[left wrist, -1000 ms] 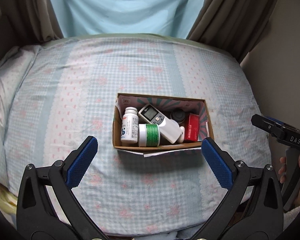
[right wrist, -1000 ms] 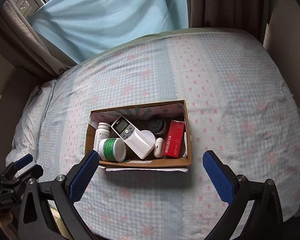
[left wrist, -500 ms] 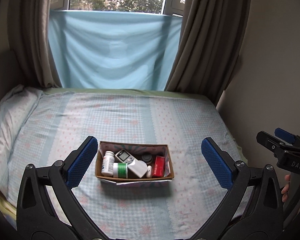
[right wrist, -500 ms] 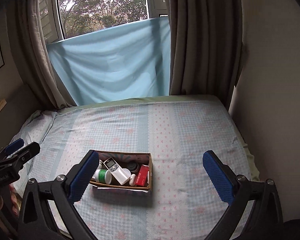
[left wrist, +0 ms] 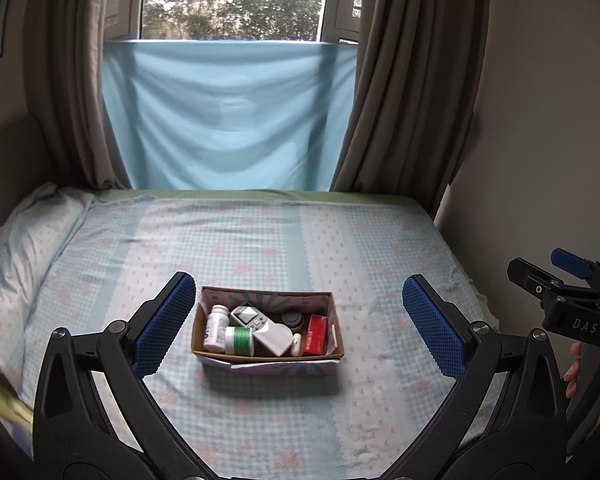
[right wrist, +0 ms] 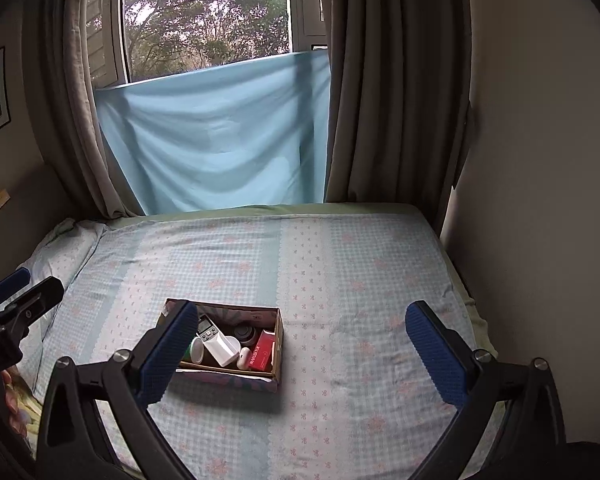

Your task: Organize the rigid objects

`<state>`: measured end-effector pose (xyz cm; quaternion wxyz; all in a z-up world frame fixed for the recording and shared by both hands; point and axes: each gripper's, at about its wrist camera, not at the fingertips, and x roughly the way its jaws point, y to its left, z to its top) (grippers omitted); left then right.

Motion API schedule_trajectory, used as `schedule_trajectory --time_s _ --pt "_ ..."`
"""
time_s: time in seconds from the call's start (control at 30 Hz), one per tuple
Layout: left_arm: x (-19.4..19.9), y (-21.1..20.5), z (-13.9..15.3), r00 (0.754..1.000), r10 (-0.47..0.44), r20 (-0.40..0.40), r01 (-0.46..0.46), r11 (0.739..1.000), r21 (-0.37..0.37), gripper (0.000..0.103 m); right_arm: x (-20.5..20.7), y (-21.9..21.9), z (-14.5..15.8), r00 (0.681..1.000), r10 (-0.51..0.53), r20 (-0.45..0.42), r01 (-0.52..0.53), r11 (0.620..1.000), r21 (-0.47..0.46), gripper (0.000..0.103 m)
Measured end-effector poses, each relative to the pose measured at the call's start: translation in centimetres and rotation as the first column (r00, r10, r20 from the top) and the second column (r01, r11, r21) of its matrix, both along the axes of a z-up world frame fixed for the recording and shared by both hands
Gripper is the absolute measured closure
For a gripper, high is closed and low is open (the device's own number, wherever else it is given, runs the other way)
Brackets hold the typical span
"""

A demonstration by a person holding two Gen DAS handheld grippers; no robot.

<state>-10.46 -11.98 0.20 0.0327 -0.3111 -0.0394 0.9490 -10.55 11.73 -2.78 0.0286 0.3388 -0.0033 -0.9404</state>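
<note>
An open cardboard box [left wrist: 337, 326] rests on the bed [left wrist: 260, 240]. Inside it lie a white pill bottle [left wrist: 216, 328], a green-labelled jar [left wrist: 240, 341], a white remote [left wrist: 262, 326], a dark round lid [left wrist: 292, 317], a small white earbud case [left wrist: 297, 345] and a red packet [left wrist: 315, 334]. My left gripper [left wrist: 298, 328] is open, held back from the box with nothing between its blue pads. My right gripper [right wrist: 302, 354] is open too and empty; its left finger [right wrist: 168, 354] hides the box's [right wrist: 278, 344] left part. The red packet [right wrist: 262, 354] and remote [right wrist: 216, 342] show there.
A pillow [left wrist: 16, 240] lies at the bed's left. A blue sheet [left wrist: 228, 120] hangs over the window between brown curtains [left wrist: 404, 80]. A plain wall [left wrist: 540, 120] runs along the bed's right side. A hand [left wrist: 576, 368] holds the right gripper's handle.
Both grippers have pulled up and back from the box, tilting toward the window. The box now looks small and far; its contents have not shifted.
</note>
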Motion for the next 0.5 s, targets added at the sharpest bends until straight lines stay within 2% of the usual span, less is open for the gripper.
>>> schedule_trajectory --time_s 0.5 --pt "0.76 1.12 0.16 1.0 0.009 -0.008 -0.009 1.0 -0.013 0.0 0.59 0.35 0.54 0.999 0.016 -0.03 -0.015 1.0 0.017 0.0"
